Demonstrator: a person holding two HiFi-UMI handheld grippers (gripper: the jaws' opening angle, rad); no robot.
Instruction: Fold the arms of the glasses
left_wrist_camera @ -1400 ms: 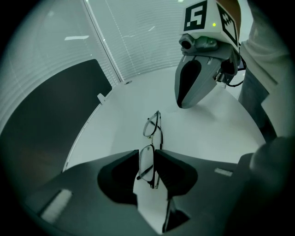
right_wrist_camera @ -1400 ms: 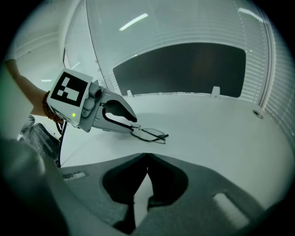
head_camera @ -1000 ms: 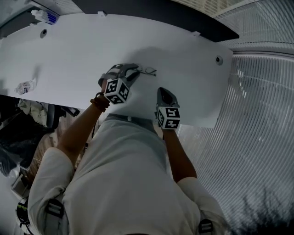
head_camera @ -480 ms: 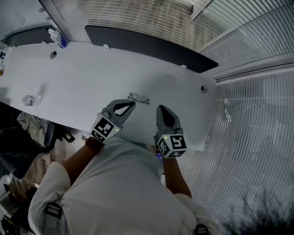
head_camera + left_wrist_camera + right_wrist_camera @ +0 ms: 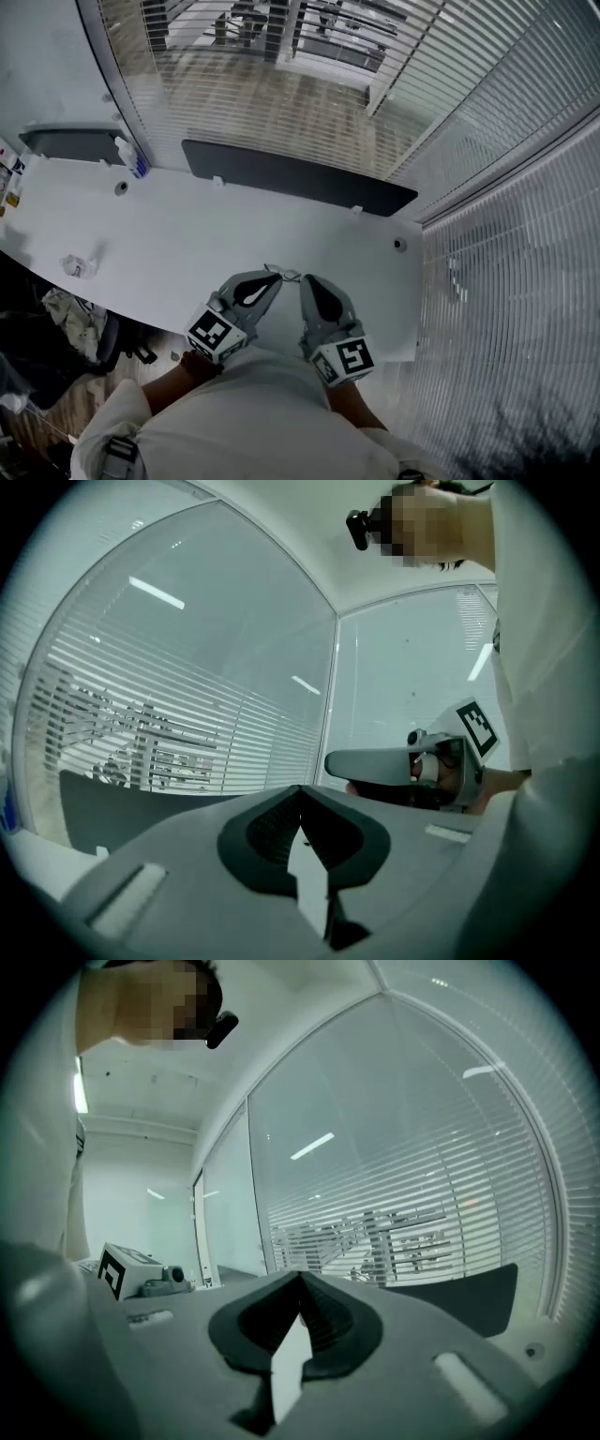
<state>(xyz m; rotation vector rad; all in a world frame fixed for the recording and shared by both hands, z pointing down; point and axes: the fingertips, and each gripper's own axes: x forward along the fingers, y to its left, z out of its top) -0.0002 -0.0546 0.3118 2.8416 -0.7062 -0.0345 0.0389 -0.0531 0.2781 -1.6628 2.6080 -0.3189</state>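
Note:
The glasses lie small on the white table, their arms too tiny to read, partly hidden behind the gripper tips. In the head view my left gripper and right gripper are held up side by side in front of the person's chest, well above the table, tips pointing away. Both are shut with nothing between the jaws. The left gripper view shows its own jaws meeting and the right gripper beside it. The right gripper view shows its jaws closed too, looking at glass walls and blinds.
A black panel runs along the table's far edge. A crumpled wrapper and a small bottle sit at the left. Cable holes mark the tabletop. Glass walls with blinds stand close on the right.
Both grippers rose from the table toward the person's chest and now point level. The left jaws, open at the glasses a second ago, have shut empty. The glasses stayed on the table.

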